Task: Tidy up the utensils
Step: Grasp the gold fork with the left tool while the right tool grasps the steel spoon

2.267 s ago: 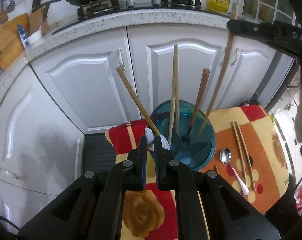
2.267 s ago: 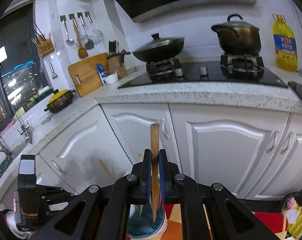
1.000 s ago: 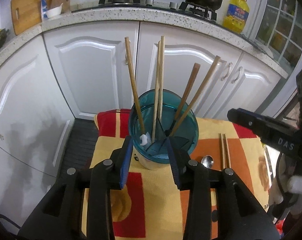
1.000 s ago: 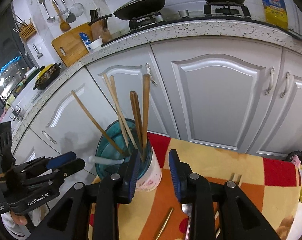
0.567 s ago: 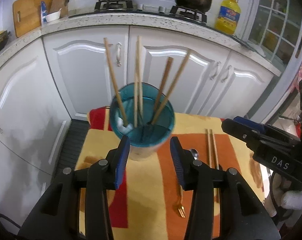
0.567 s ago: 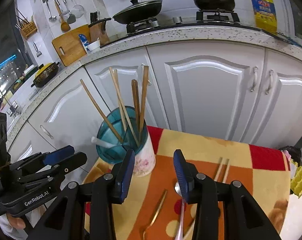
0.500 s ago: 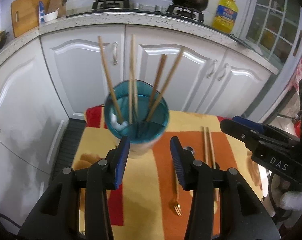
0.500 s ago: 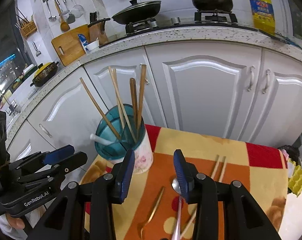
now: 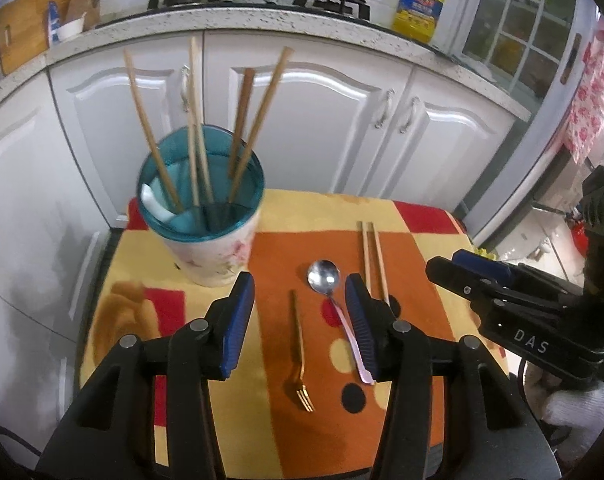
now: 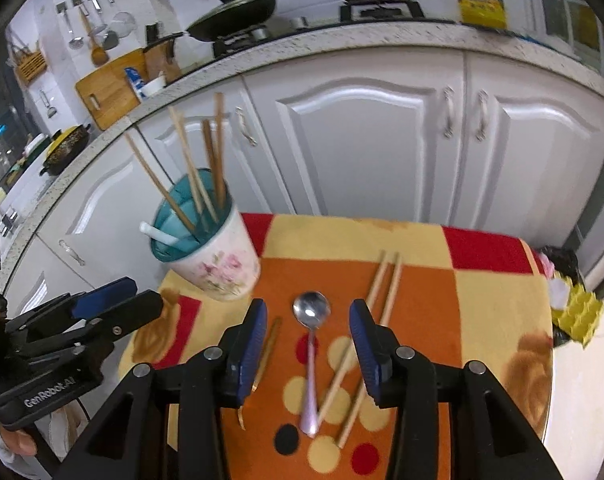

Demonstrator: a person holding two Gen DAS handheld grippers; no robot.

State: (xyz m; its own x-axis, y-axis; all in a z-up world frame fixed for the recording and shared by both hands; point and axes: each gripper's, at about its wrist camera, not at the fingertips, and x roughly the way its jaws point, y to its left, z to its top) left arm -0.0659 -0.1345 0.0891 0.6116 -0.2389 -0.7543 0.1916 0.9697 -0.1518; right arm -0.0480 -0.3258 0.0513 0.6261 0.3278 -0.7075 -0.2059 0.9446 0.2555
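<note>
Utensils are split between a holder and the cloth. In the left wrist view, a floral cup with a teal inner rim (image 9: 206, 248) stands at the left of centre on a red, orange and yellow patterned cloth (image 9: 417, 232), with several wooden chopsticks (image 9: 258, 120) leaning out of it and a white-handled utensil (image 9: 152, 200) resting against its left inner wall. Lying flat on the cloth, apart from the cup, are a gold fork (image 9: 300, 348) with tines toward the bottom of the frame, a spoon with a pink handle (image 9: 329, 284) just right of it, and a pair of chopsticks (image 9: 371, 256) further right, side by side.

The left gripper (image 9: 300, 292) sits low in the frame, its blue-padded jaws spread wide and having just been opening, nothing gripped between them; the fork and spoon show in the gap on the cloth below. The right gripper (image 9: 481, 276) enters from the right edge of that view, held in a white-gloved hand (image 9: 577, 404).

In the right wrist view, the right gripper (image 10: 307, 316) has its jaws parted, also just opening, gripping nothing; the spoon (image 10: 311, 320) lies on the cloth centred in the gap, with the fork (image 10: 268, 344) by the left pad and the loose chopsticks (image 10: 381, 292) by the right pad. The cup (image 10: 218, 264) stands at centre left, tilted by the lens. The left gripper (image 10: 102, 312) shows at lower left.

Behind, white cabinet doors (image 10: 361, 132) run under a speckled counter (image 10: 321, 48).
</note>
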